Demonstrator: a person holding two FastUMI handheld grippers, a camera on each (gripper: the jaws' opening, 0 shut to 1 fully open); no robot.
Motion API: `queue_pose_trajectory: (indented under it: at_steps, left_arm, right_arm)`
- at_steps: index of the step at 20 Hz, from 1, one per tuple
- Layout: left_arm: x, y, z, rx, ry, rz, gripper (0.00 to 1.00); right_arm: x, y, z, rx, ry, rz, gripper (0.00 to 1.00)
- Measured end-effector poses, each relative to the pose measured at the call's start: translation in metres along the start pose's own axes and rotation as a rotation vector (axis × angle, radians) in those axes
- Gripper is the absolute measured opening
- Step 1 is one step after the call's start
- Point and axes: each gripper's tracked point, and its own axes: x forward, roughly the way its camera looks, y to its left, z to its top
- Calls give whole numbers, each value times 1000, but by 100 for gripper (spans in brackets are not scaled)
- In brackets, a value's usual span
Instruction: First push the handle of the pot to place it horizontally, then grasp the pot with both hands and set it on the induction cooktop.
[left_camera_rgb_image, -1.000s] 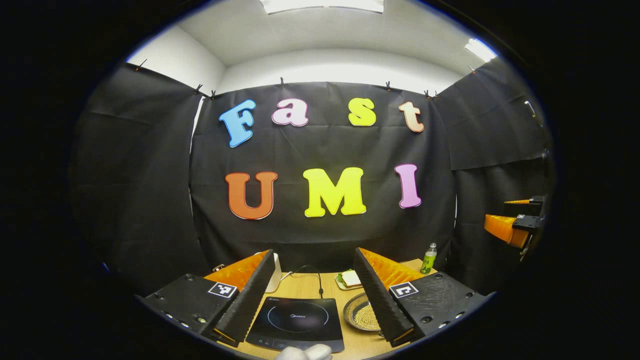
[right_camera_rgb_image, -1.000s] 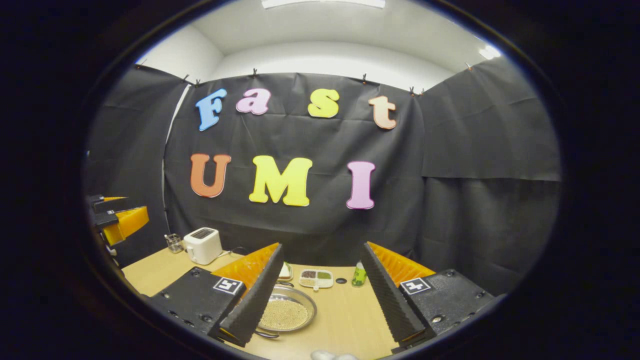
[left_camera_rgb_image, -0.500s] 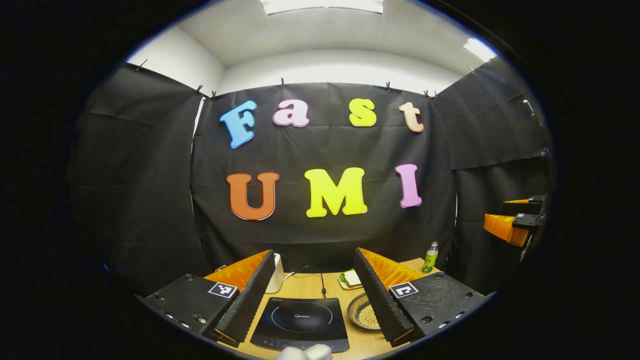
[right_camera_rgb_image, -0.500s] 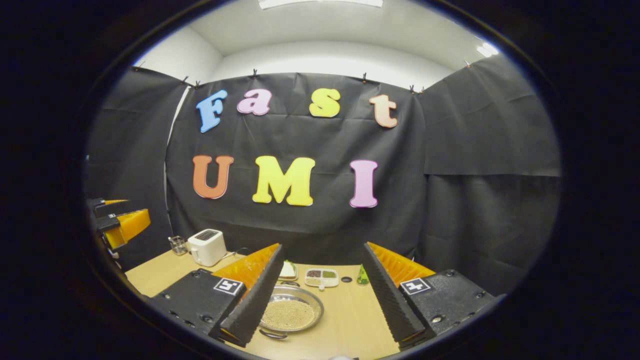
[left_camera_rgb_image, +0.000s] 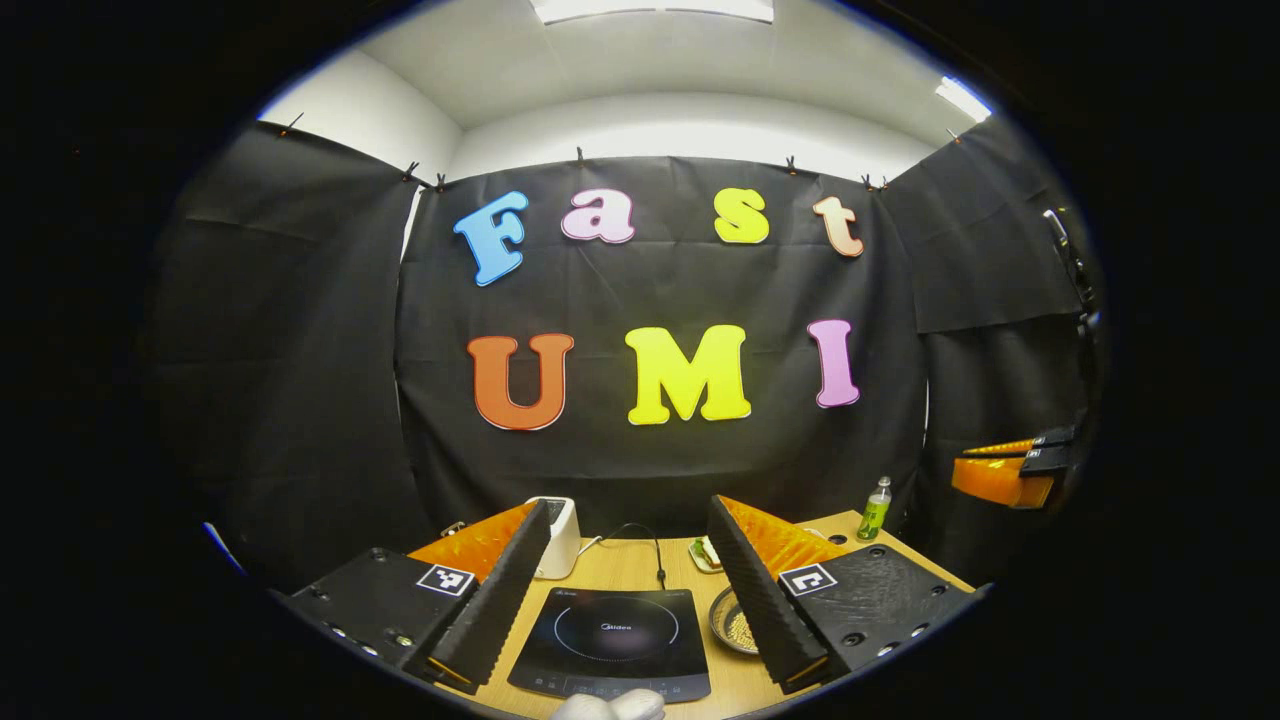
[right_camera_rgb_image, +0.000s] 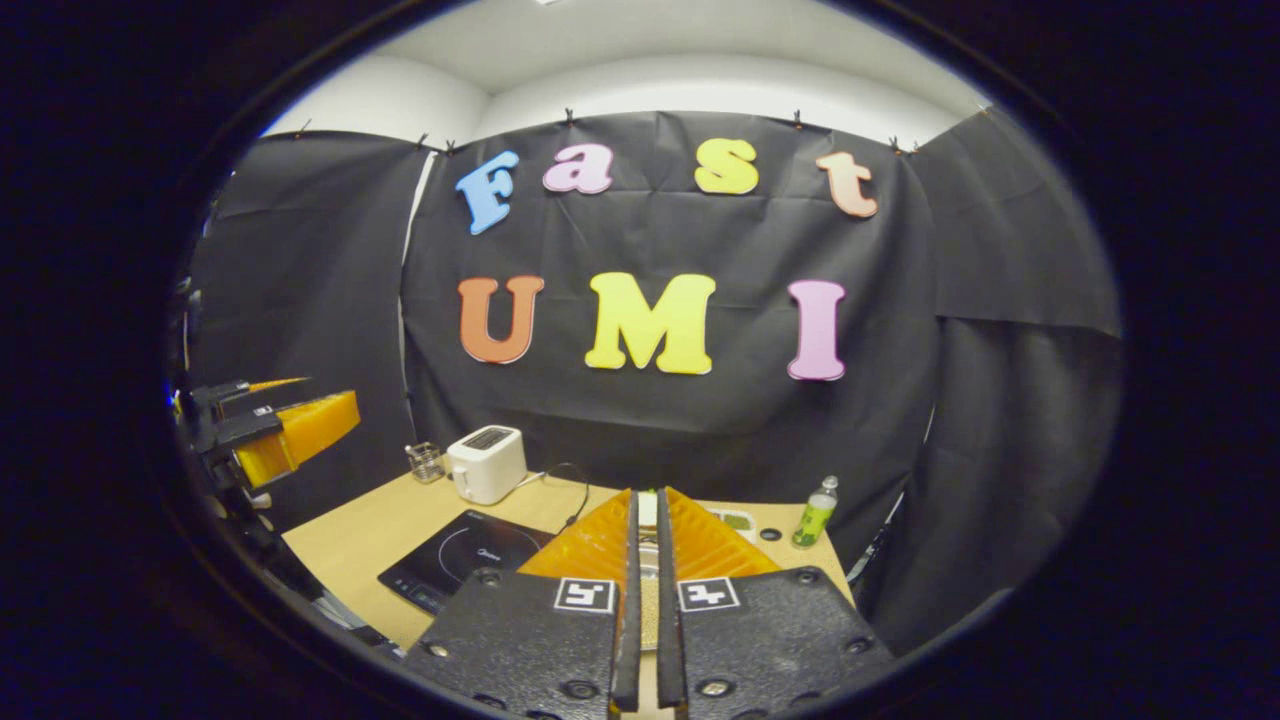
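Observation:
The metal pot (left_camera_rgb_image: 735, 627), filled with small pale beans, stands on the wooden table (left_camera_rgb_image: 620, 570) to the right of the black induction cooktop (left_camera_rgb_image: 610, 640). My left gripper (left_camera_rgb_image: 628, 515) is open above the cooktop, and its right finger (left_camera_rgb_image: 750, 590) hides part of the pot. The pot's handle is hidden. In the right gripper view, my right gripper (right_camera_rgb_image: 647, 495) is shut with nothing seen between its fingers, which cover the pot. The cooktop (right_camera_rgb_image: 460, 555) lies to its left. Each gripper shows at the other's side: the right one (left_camera_rgb_image: 1005, 475) and the left one (right_camera_rgb_image: 285, 430).
A white toaster (right_camera_rgb_image: 487, 463) with a cable and a small glass (right_camera_rgb_image: 425, 460) stand at the back left. A green bottle (right_camera_rgb_image: 815, 510) stands at the back right. A small dish of food (left_camera_rgb_image: 705, 552) sits behind the pot. A gloved hand (left_camera_rgb_image: 610, 705) shows at the bottom edge.
My right gripper has shut its fingers and swung so the cooktop and toaster come more into its view. The left gripper has shifted slightly and stays open.

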Motion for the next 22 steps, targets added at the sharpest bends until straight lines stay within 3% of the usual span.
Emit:
queue_pose_trajectory:
  at_steps: [6, 22]
  left_arm:
    - [1, 4, -15, 7, 14, 5, 95]
    - [5, 7, -45, -12, 61, 24, 95]
  right_arm:
    - [32, 28, -70, 49, 157, 85, 0]
    - [86, 81, -272, 69, 540, 173, 4]
